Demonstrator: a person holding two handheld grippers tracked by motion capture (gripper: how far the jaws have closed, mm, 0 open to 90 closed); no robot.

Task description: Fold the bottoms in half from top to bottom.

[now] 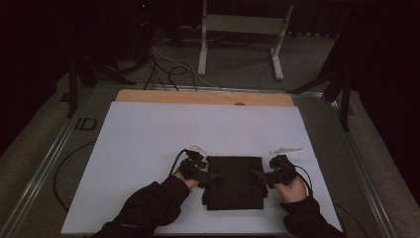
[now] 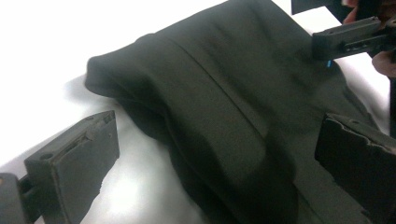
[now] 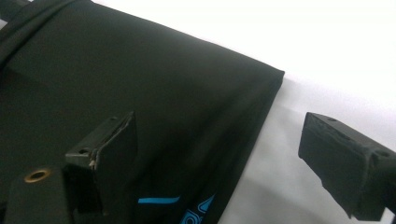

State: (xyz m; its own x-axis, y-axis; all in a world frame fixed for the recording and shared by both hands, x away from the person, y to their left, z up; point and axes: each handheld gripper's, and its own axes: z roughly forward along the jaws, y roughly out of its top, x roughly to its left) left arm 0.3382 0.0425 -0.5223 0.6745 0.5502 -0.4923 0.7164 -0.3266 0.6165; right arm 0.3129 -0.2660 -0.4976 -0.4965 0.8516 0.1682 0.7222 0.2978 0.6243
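**At the near table edge: both grippers spread wide at the garment's sides**

Near edge, high view: two dark sleeves (image 1: pixel 148 206) come in from the bottom, one hand per gripper.

Left gripper (image 1: pixel 205 177): at the left edge of the garment (image 1: pixel 234 181), about mid-height. In the left gripper view the jaws are released and spread wide. One jaw is over the white sheet, the other over the cloth, with a rounded fold edge between them. Nothing is clamped. Can't tell if either jaw touches the fabric.

Right gripper (image 1: pixel 261 177): at the right edge, roughly level with the left one. In the right gripper view the jaws are also released, straddling the garment's edge. One jaw is over the black cloth, the other over bare white sheet. Nothing is gripped. Blue print shows on the fabric near the bottom of that view.

Garment: black, folded to a rough rectangle, lying flat on the sheet (image 1: pixel 148 134) between the two grippers, near-centre and slightly right. The lower left part juts out a little past the upper block.

Beyond it: bare white sheet, then a strip of wooden tabletop (image 1: pixel 203 97) at the far edge.

Farther back: dim floor with loose cables (image 1: pixel 166 67) and a pale frame stand (image 1: pixel 242 29).
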